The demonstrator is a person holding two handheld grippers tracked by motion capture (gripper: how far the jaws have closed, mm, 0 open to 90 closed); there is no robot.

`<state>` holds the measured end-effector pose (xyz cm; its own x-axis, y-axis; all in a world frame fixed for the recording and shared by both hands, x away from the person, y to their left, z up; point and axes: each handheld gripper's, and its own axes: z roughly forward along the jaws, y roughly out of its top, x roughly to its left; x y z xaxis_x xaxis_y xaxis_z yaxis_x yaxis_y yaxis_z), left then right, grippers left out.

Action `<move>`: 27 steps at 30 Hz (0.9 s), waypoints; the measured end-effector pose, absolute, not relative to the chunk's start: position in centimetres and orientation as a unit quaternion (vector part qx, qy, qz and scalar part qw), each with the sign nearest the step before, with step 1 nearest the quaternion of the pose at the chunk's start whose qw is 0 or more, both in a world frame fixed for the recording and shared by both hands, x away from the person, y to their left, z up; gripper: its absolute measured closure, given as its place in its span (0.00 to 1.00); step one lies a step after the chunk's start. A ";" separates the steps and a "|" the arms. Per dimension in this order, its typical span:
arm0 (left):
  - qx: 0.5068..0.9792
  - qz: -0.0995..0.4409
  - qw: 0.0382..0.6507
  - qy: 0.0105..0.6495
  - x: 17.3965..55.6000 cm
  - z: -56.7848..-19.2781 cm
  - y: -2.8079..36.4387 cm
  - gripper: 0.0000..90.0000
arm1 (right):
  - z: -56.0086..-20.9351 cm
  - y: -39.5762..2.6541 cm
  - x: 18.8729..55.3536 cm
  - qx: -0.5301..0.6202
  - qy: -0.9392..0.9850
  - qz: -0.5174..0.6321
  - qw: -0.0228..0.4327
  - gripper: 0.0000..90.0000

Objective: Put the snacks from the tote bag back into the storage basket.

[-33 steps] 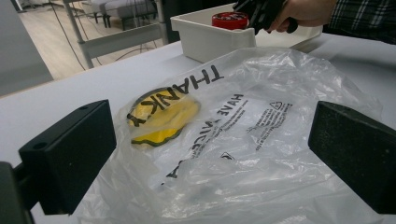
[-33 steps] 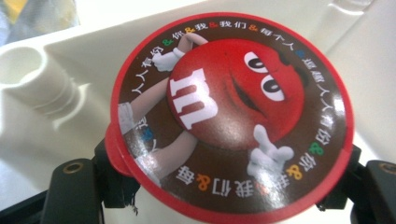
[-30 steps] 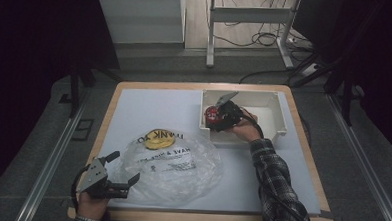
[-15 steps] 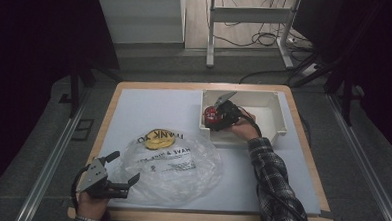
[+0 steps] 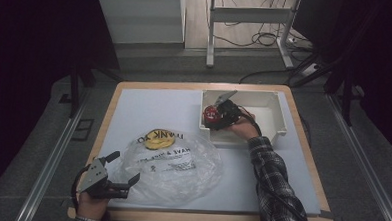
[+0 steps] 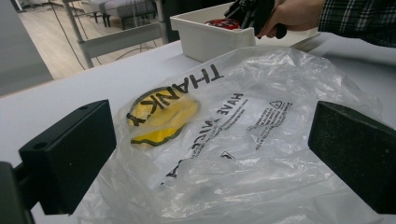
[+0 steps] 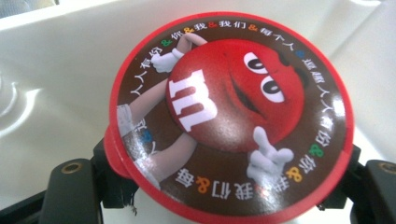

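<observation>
A round red candy tub (image 7: 233, 116), its lid printed with a red cartoon character, sits tilted inside the white bin (image 5: 279, 114) at its left end. My right gripper (image 7: 224, 186) is shut on the tub, one black finger on each side of its body. From above, the right gripper (image 5: 214, 119) and tub (image 5: 211, 113) sit just inside the bin's left wall. My left gripper (image 5: 126, 166) is open at the table's front left, its jaws wide on either side of a crumpled clear plastic bag (image 6: 243, 140) without touching it.
The bag (image 5: 176, 164) carries black lettering and a yellow round print (image 5: 155, 139) at its far edge. It lies on the pale table top (image 5: 149, 108). The bin (image 6: 201, 39) stands at the back right. A plaid sleeve (image 5: 273, 179) crosses the right side.
</observation>
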<state>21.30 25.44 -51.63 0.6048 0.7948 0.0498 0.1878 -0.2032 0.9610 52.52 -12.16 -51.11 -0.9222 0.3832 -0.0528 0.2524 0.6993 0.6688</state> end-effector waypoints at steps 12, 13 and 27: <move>0.721 0.286 0.531 0.341 21.3 -51.6 25.4 0.01 | -51.2 -12.2 52.4 0.174 0.915 0.350 0.100 0.28; 0.721 0.286 0.531 0.341 21.3 -51.6 25.5 0.01 | -51.2 -12.1 52.4 0.175 0.915 0.349 0.100 0.28; 0.722 0.286 0.531 0.340 21.3 -51.6 25.4 0.01 | -51.2 -11.9 52.2 0.183 0.910 0.355 0.109 0.25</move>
